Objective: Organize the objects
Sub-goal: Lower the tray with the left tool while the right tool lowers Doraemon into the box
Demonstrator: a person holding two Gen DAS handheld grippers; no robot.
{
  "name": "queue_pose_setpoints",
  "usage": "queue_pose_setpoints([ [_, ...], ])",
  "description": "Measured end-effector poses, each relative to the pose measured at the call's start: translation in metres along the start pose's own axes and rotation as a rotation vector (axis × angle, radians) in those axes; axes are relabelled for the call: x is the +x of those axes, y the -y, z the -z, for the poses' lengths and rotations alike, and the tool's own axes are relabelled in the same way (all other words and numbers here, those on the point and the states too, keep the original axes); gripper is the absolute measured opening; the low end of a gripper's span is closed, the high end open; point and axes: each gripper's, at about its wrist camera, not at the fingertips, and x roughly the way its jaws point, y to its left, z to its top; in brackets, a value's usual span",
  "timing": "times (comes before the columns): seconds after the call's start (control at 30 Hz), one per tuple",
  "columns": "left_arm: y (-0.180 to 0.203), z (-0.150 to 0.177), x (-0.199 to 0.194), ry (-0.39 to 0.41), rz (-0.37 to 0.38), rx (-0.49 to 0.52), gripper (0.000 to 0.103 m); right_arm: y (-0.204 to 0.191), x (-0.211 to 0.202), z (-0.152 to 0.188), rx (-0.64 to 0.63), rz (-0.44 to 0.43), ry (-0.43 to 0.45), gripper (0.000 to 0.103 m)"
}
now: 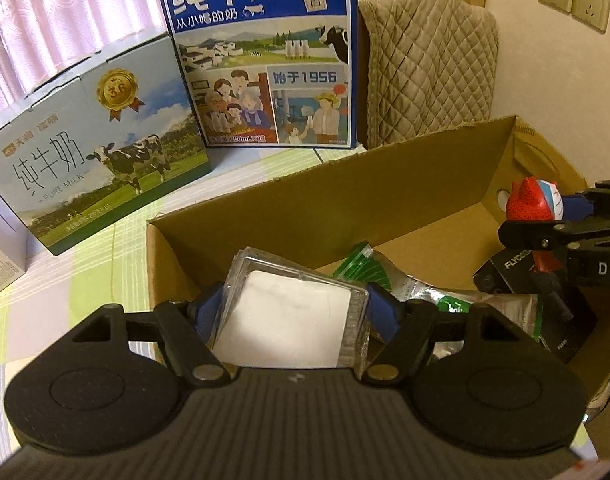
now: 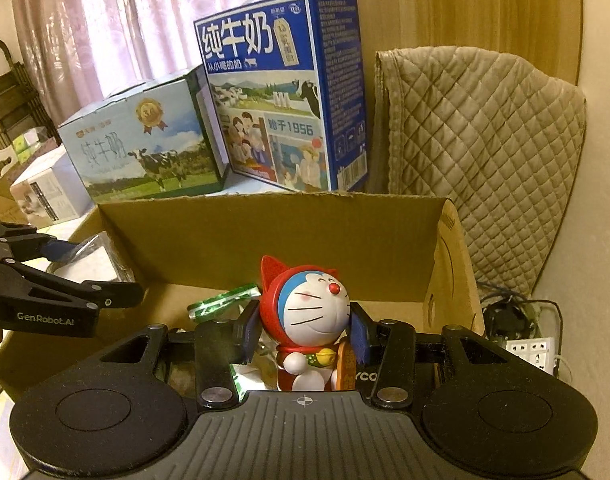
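Far to the left on the bench (image 1: 105, 280) lies a pale milk carton (image 1: 97, 160) on its side, and next to it a tall blue milk carton (image 1: 265, 56) stands upright; both sit behind the open cardboard box (image 1: 345, 200) and outside it. Neither looks to have been dealt with, though whether they belong to the job I cannot tell.

Over the left end of the box, the left tool (image 1: 289, 304) is clamped on a clear plastic case (image 1: 293, 312) with a white pad inside, one blue pad on each side of it. The case is held above the box's near left corner, not resting on anything that shows.

Further right, inside the box, lie a green-and-white packet (image 1: 409, 284) and a black box (image 1: 517, 276) with white lettering, so some things seem to be packed already.

At the right end, the right tool (image 2: 301, 332) is closed on a red-hooded cat figurine (image 2: 305, 320), gripping it at the head, with the toy upright and facing the camera. It hangs over the inside of the box, above the packet and the black box; I cannot see whether its feet touch anything.

Judging by this, the work is partway along: two items are in hand over the box and have yet to be set down and let go. A quilted cover (image 2: 481, 152) hangs beyond the box, at the far right.
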Motion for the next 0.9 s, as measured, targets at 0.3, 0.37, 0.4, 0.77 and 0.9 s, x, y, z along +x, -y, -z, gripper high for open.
queue_pose_setpoints([
  [0.3, -0.001, -0.001, 0.012, -0.022, 0.009, 0.004, 0.074, 0.004, 0.008, -0.001, 0.025, -0.004, -0.019, 0.042],
  [0.37, -0.001, -0.001, 0.010, -0.011, 0.011, 0.005, 0.076, 0.005, 0.009, -0.001, 0.032, -0.008, -0.021, 0.042],
  [0.4, -0.001, -0.002, 0.009, -0.005, 0.012, 0.008, 0.077, 0.005, 0.010, -0.001, 0.035, -0.009, -0.021, 0.042],
  [0.77, -0.003, -0.001, 0.002, 0.001, 0.013, 0.014, 0.083, 0.001, 0.016, -0.004, 0.055, -0.023, -0.030, 0.042],
  [0.9, -0.004, 0.001, 0.001, -0.003, 0.012, 0.007, 0.084, 0.001, 0.017, -0.005, 0.062, -0.019, -0.027, 0.042],
])
